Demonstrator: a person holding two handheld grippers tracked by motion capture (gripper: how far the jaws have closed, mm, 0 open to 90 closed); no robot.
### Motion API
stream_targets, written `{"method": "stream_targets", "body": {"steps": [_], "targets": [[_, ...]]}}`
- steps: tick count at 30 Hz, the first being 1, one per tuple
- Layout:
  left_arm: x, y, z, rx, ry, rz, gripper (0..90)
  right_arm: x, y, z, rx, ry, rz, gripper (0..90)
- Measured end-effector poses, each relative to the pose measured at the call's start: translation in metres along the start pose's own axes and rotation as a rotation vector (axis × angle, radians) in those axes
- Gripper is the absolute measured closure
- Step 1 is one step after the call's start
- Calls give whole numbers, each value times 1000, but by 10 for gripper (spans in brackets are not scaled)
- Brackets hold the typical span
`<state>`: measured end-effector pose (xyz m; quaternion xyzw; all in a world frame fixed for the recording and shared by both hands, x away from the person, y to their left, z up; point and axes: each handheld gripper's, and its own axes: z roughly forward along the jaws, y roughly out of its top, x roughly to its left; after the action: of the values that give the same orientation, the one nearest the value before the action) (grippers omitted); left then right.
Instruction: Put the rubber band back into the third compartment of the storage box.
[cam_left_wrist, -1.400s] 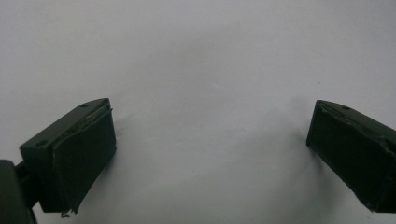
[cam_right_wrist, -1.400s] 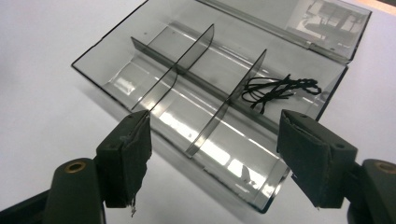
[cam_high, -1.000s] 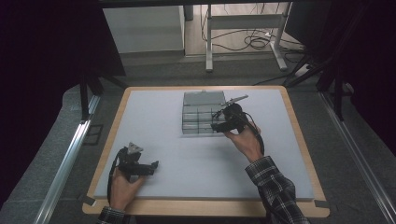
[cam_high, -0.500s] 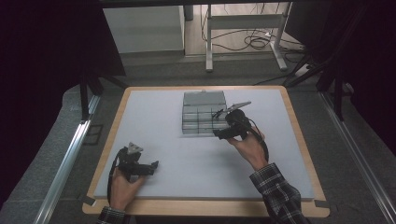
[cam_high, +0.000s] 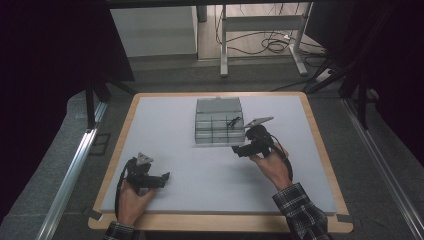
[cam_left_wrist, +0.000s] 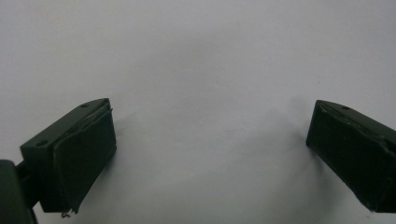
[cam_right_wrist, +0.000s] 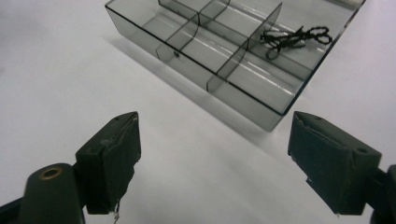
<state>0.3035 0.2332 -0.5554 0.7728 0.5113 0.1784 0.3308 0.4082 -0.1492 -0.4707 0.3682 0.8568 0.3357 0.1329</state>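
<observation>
One black cord (cam_right_wrist: 292, 37) inside divided tray (cam_right_wrist: 261, 100)

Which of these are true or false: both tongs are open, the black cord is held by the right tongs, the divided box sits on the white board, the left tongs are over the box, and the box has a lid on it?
1. Both tongs are open. True: the left tongs and the right tongs both show a wide gap with nothing between the jaws.
2. The right tongs hold the black cord. False: it lies in a compartment of the divided box.
3. The box sits on the white board. True.
4. The left tongs are over the box. False: they are near the board's front left, with bare board under them.
5. The box has a lid on it. False: its compartments are open on top.
</observation>
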Motion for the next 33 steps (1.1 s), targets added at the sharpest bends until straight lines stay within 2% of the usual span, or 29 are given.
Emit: {"method": "stream_targets", "body": {"steps": [8, 12, 23, 33], "targets": [[0, 0, 0, 0, 0, 0, 14, -2, -15, -3, -1, -15, -8, 145], [0, 0, 0, -1, 0, -1, 14, -2, -22, -6, -5, -13, 2, 136], [0, 0, 0, -2, 0, -1, 14, 1, -36, -19, -29, -34, -10, 101], [0, 0, 0, -1, 1, 0, 14, 1, -49, -25, -18, -43, -14, 80]]}}
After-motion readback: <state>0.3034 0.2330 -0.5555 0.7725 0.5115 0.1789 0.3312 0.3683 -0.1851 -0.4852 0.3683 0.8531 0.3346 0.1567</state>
